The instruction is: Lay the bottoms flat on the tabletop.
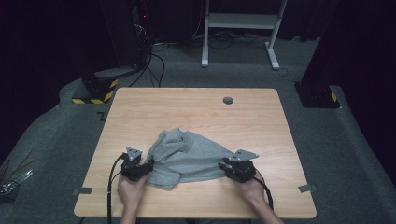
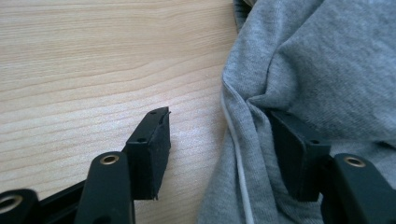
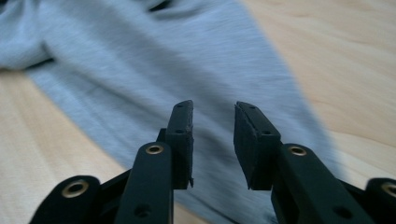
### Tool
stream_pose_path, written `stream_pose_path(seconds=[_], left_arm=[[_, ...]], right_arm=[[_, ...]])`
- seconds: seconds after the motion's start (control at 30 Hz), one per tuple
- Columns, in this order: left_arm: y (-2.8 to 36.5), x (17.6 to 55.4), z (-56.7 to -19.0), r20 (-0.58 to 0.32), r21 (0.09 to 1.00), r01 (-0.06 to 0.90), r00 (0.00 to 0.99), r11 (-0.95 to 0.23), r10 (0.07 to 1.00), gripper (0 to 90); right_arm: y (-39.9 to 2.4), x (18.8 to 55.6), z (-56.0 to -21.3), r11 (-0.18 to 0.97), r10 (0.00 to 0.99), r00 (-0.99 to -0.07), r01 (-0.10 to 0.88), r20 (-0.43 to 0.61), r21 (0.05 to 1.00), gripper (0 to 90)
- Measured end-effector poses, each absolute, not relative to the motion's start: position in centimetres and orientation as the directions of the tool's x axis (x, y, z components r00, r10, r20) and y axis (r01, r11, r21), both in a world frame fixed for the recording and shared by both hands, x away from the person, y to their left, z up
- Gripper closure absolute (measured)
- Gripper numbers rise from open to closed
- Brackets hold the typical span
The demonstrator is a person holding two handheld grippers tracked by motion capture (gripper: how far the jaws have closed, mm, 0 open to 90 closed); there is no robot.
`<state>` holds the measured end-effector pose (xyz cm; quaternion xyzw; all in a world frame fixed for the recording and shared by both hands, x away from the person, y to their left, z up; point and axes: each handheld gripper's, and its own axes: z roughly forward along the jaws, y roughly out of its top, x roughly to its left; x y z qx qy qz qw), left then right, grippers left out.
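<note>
The left tongs (image 2: 215, 144) stand apart, with a fold of the grey sweatshirt (image 1: 187, 156) between them; one side rests against the cloth and nothing pinches it. The right tongs (image 3: 212, 140) stand a little apart above the cloth, with nothing in them. Each hand sits at one near corner, most likely to pull the sweatshirt flat. It lies bunched on the near middle of the counter (image 1: 140, 107). Its long way runs left to right, with a peak pointing far.

Grey garment (image 3: 154, 60) blurred; its folds hide underlying cloth.
</note>
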<state>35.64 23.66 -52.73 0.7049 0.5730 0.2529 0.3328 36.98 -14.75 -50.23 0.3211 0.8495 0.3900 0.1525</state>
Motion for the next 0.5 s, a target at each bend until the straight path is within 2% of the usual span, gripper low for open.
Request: stream_pose_path(seconds=[0.1, 0.13, 0.27, 0.5], left_arm=[[23.7, 35.7, -52.7, -0.028, 0.758, 0.641, 0.216, -0.12, 0.976, 40.1], [23.7, 35.7, -52.7, -0.027, 0.758, 0.641, 0.22, -0.124, 0.975, 39.2], [23.6, 35.7, -52.7, -0.031, 0.758, 0.641, 0.223, -0.123, 0.974, 37.8], [23.3, 35.9, -52.8, -0.012, 0.752, 0.641, 0.242, -0.151, 0.97, 32.8]], right_arm=[[-13.6, 37.1, -50.9, 0.535, 0.642, -0.766, 0.424, -0.025, 0.73, 64.4], [-13.1, 37.5, -51.7, 0.558, 0.636, -0.771, 0.43, -0.032, 0.709, 67.1], [-13.7, 38.3, -51.8, 0.558, 0.642, -0.766, 0.434, -0.037, 0.707, 87.3], [-16.7, 39.7, -51.5, 0.528, 0.72, -0.692, 0.497, -0.053, 0.689, 89.0]])
